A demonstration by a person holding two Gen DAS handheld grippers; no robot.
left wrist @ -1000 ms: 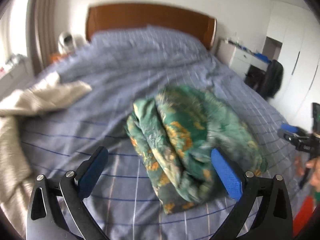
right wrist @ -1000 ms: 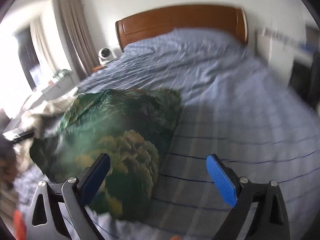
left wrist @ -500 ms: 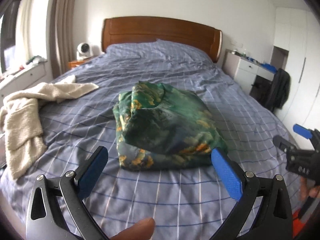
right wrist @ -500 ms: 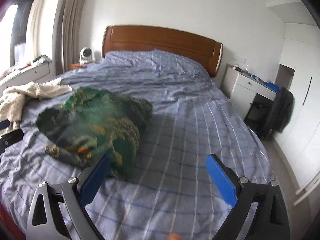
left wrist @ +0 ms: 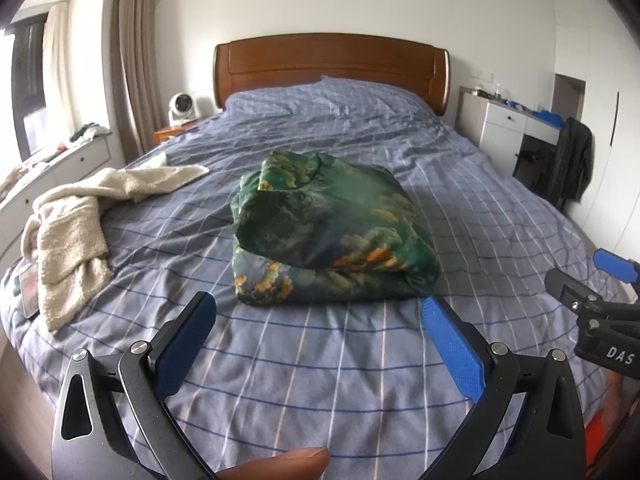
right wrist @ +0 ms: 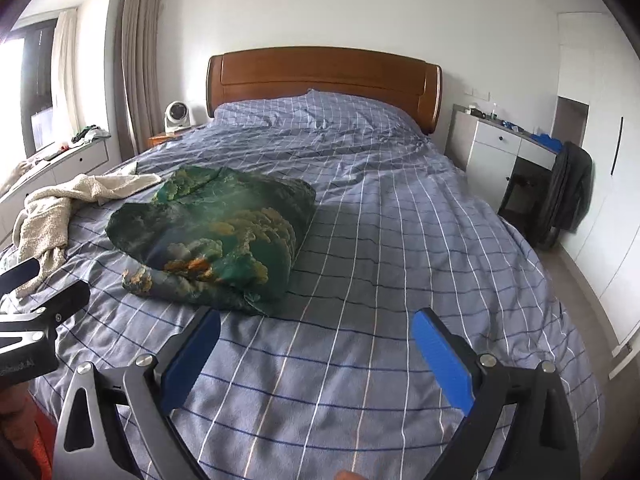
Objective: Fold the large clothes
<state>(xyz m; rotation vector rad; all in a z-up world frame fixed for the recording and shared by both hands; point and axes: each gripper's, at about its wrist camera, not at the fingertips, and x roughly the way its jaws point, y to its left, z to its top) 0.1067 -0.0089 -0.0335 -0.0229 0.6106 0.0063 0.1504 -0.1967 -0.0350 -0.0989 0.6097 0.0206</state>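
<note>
Green printed garment (left wrist: 332, 236) is lying folded mid-bed (left wrist: 360, 360), its near edge just ahead of the left gripper (left wrist: 316, 320). Both the left and the right gripper (right wrist: 316, 332) are hanging spread and empty over bare checked sheet; a cream towel (left wrist: 80, 216) is sprawling by the left edge.

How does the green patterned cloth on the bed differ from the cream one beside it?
The green cloth is folded into a compact stacked bundle; the cream cloth sprawls loose and crumpled. The green one looks smooth and printed, the cream one plain and fluffy. Both lie on the checked bed, untouched by either gripper.
</note>
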